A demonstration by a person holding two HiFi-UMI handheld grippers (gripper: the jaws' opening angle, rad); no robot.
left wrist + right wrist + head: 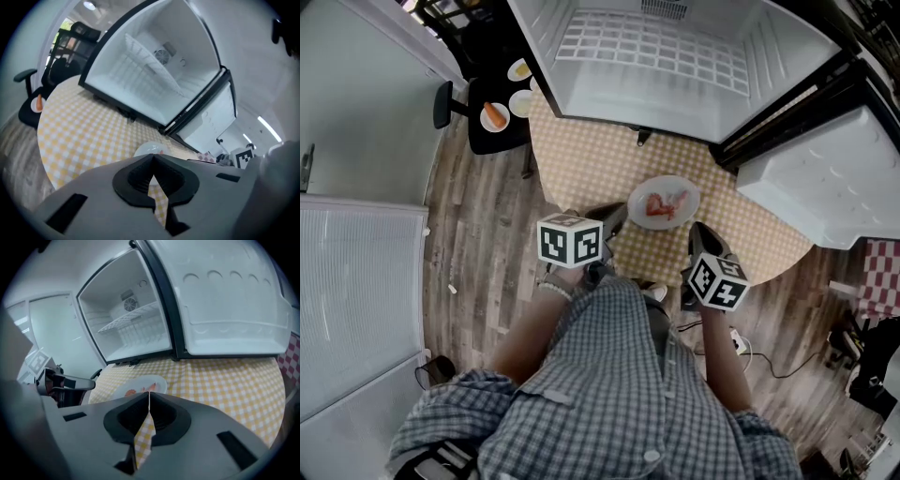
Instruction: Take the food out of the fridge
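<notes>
Head view, food plate (670, 184) beyond jaws, prob. apart

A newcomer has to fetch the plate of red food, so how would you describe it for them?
Find the open white fridge on the round table with the yellow checked cloth. On the cloth before it lies a white plate with red food. It is the only plate on the table; the other plates sit on the black chair beside it.

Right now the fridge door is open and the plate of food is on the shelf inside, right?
No. The fridge door is open, but the plate of food sits on the checked table outside, not on the shelf. The head view shows it.
</notes>
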